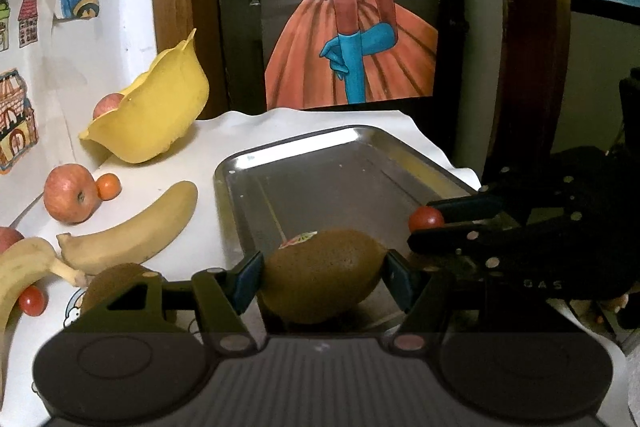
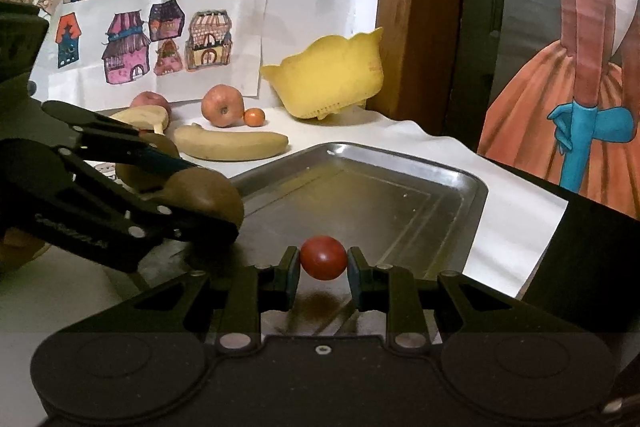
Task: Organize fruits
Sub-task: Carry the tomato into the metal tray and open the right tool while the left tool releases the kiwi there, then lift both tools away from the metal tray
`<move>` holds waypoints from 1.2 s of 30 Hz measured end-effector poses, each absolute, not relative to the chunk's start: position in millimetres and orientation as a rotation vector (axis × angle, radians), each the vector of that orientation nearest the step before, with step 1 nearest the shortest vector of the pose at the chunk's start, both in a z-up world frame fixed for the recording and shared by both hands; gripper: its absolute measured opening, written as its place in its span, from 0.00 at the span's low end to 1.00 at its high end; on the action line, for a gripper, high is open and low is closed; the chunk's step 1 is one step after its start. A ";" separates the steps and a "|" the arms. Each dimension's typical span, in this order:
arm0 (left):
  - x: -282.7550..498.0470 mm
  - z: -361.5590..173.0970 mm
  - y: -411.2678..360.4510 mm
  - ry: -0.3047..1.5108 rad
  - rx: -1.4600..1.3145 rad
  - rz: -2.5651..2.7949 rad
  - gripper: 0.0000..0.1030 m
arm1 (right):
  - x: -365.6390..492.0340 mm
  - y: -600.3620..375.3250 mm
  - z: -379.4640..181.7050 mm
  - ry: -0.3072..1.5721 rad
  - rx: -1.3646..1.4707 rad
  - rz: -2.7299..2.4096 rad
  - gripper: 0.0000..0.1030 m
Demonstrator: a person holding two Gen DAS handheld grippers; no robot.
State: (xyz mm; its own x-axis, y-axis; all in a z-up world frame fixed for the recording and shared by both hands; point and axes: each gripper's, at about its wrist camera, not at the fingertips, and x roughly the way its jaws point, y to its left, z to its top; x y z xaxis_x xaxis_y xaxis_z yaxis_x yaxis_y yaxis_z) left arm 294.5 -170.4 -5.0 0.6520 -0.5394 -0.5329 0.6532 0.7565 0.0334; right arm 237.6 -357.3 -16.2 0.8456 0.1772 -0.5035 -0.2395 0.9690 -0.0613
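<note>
Very little can be read here. In the left wrist view, pale raised letters on the black body of the right gripper (image 1: 426, 227) look like "GAS", though they are dim and may be part of a longer word. In the right wrist view, the left gripper (image 2: 224, 199) bears a line of embossed lettering along its black arm, too blurred to make out. The kiwi (image 1: 320, 275) carries a small sticker (image 1: 299, 239) whose print is illegible.
</note>
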 end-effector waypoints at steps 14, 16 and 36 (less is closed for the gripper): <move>293.7 -3.0 -169.7 0.500 0.223 -0.666 0.74 | 243.7 -351.0 -11.1 0.488 -0.155 0.176 0.48; 290.6 0.5 -167.3 0.477 0.214 -0.663 0.80 | 240.3 -351.8 -10.3 0.469 -0.160 0.156 0.56; 233.2 42.9 -116.2 0.330 0.069 -0.541 1.00 | 153.3 -323.1 42.1 0.279 -0.203 0.133 0.99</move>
